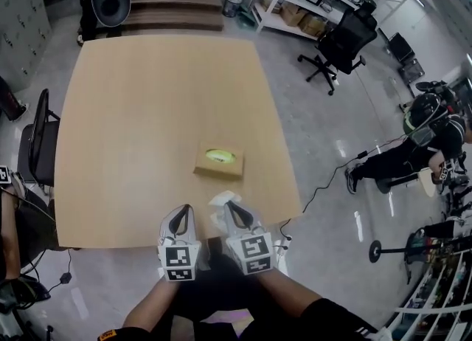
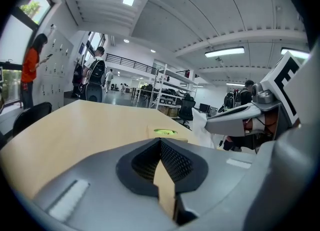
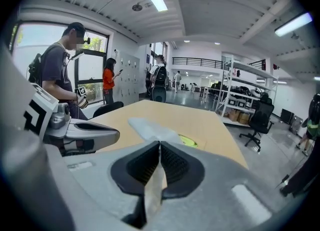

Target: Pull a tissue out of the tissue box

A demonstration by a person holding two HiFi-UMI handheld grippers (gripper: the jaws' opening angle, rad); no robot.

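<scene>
The right hand-held gripper (image 3: 159,146) is clamped shut on the tissue (image 3: 149,127), which sticks out beyond the jaw tips and hangs in the gap beneath them. In the head view the tissue (image 1: 223,199) sits over the near edge of the desk (image 1: 147,111), apart from the box (image 1: 219,162), which rests further in. The left hand-held gripper (image 2: 160,143) is just beside the right, jaws together with nothing between them.

Head view looks steeply down; both gripper views skim across the same table (image 1: 147,111).
</scene>
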